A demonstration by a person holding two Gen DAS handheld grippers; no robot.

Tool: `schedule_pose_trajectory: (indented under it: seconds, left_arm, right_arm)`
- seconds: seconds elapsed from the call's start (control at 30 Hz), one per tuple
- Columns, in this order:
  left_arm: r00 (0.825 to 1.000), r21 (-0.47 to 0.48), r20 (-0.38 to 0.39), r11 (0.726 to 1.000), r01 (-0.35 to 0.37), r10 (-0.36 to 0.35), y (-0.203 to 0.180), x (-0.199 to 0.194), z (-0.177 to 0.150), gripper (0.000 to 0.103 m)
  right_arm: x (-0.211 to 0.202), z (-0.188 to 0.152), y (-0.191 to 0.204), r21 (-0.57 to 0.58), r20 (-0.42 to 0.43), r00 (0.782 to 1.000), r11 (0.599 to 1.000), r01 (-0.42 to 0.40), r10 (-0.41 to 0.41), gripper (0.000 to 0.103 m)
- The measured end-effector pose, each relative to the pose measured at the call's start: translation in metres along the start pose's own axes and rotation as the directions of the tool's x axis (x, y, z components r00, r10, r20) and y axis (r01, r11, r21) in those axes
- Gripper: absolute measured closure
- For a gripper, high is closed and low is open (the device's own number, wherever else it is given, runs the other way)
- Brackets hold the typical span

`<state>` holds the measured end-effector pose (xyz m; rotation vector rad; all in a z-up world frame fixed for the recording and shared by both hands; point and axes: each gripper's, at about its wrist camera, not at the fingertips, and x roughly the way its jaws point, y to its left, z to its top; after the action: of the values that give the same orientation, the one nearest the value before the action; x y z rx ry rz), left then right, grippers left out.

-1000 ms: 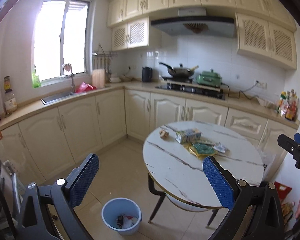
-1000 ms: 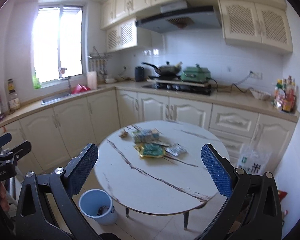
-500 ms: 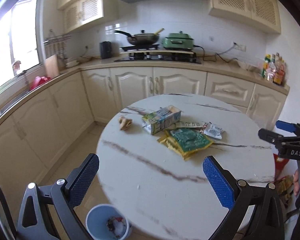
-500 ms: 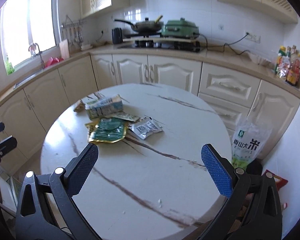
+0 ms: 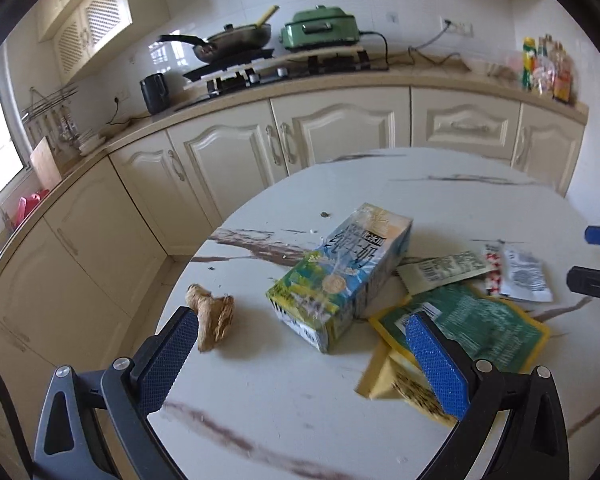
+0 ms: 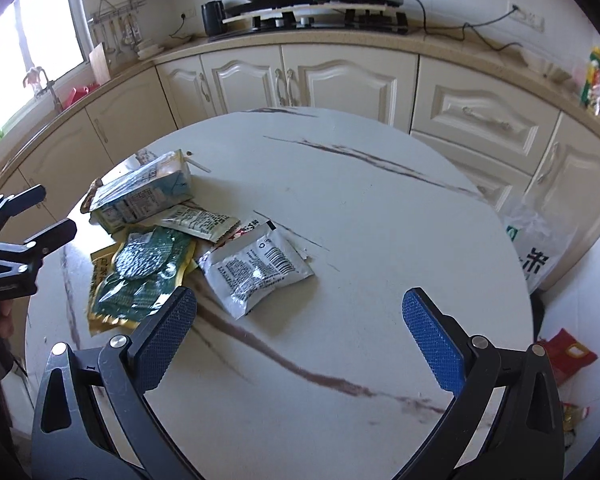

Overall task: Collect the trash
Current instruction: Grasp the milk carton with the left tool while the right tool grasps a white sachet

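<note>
Trash lies on the round marble table (image 5: 460,200): a drink carton (image 5: 340,276), a piece of ginger (image 5: 214,316), a green and yellow pouch (image 5: 468,328), a silver sachet (image 6: 256,268) and a small printed wrapper (image 6: 198,220). My left gripper (image 5: 300,336) is open and empty, just above the table, with the carton ahead between its fingers. My right gripper (image 6: 300,320) is open and empty over the table, the silver sachet just ahead and left. The carton (image 6: 144,192) and pouch (image 6: 140,276) also show in the right wrist view.
Cream cabinets and a counter (image 5: 340,80) with a stove, a pan (image 5: 228,40) and a green cooker (image 5: 320,32) run behind the table. A plastic rice bag (image 6: 536,248) stands on the floor to the right. The left tool (image 6: 8,248) shows at the right view's left edge.
Both grippers have moved forward and down toward the table; the trash now fills the views. The blue bin on the floor has dropped out of sight. Both stay open.
</note>
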<state>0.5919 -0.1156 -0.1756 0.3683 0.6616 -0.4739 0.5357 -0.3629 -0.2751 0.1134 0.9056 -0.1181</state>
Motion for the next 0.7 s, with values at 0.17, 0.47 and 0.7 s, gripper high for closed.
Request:
schedule_pose_trajectory:
  seconds: [0.17,0.47,0.7]
  left_arm:
    - [0.999,0.088,-0.048,0.996,0.012,-0.008,-0.003,0.049,0.022,0.001]
    - [0.99,0.075,-0.1,0.992,0.105,-0.098,-0.015,0.106,0.032,0.04]
    - [0.985,0.014,-0.048,0.986,0.165,-0.164,-0.014,0.085,0.016,0.06]
  right_arm:
    - [0.015,0.0,-0.006,0.003,-0.026,0.999,1.0,-0.02,0.02,0.0]
    - [0.026,0.005,-0.009,-0.012,-0.043,0.999,1.0,-0.026,0.025,0.0]
    - [0.034,0.006,0.005,-0.061,-0.064,0.997,0.997,-0.052,0.048,0.0]
